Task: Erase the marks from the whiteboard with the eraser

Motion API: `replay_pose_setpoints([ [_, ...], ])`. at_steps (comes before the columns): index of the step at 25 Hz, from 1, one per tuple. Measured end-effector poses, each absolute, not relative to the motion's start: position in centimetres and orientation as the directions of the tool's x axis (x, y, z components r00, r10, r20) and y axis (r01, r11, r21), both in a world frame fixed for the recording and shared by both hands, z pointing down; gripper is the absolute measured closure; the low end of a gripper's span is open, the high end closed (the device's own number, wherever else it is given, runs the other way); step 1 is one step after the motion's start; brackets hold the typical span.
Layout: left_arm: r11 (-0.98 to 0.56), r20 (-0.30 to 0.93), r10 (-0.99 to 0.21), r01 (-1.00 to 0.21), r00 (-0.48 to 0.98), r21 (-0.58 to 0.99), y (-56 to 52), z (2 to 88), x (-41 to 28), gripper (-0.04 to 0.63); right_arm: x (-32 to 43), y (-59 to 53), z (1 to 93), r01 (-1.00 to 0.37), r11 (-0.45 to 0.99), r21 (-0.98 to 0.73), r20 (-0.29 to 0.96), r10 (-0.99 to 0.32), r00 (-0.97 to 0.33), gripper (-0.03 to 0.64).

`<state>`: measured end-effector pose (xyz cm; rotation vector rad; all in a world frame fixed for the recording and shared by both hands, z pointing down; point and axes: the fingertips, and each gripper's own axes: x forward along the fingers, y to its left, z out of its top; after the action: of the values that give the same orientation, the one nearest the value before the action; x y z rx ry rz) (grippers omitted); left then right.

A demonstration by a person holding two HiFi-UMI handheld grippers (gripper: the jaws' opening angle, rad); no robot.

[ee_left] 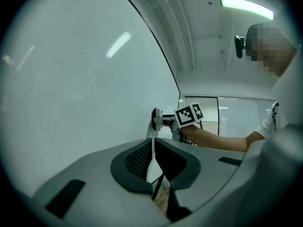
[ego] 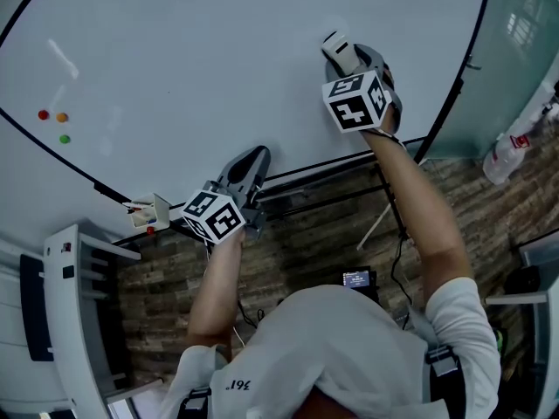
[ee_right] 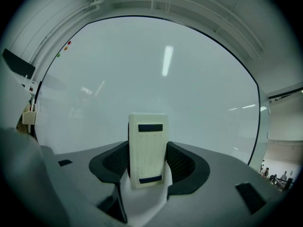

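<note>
Nearest the head camera, the person's two bare forearms point(ego: 218, 278) reached out over a wood-patterned floor point(ego: 306, 234). The left gripper point(ego: 253, 160) hung low by the whiteboard's bottom edge with its jaws pressed together on nothing, only a thin slit between the pads point(ee_left: 153, 150). The right gripper point(ego: 348, 59) was raised higher and clenched on the eraser point(ee_right: 147, 150), a cream-white rectangular block with rounded corners, faint rows of dots and two dark bars, one near each end of its back. It stood upright between the dark ribbed pads point(ee_right: 182, 162), jutting past them, and in the left gripper view its front face point(ee_left: 155, 119) lay against the whiteboard point(ego: 218, 77). The board was pale and glossy with a thin dark rim, showing streaks of reflected ceiling light. Well to the left of the eraser, three small round magnets point(ego: 52, 120), red, orange and green, sat on the board, and a small white holder point(ego: 150, 209) hung at its lower edge beside the left gripper. Past the board's right rim stood a clear bottle point(ego: 505, 154).
</note>
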<state>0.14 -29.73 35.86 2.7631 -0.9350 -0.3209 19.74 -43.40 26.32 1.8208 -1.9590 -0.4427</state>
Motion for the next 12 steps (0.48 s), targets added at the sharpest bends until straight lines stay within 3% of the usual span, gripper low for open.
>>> replay_pose_setpoints([
  [12,-0.776,-0.147,-0.621,-0.577,0.77,0.253,-29.7,35.3,-0.3,0.588,23.6,-43.6,25.7,-0.865,0.027,0.501,0.098,-0.995,0.026,0.36],
])
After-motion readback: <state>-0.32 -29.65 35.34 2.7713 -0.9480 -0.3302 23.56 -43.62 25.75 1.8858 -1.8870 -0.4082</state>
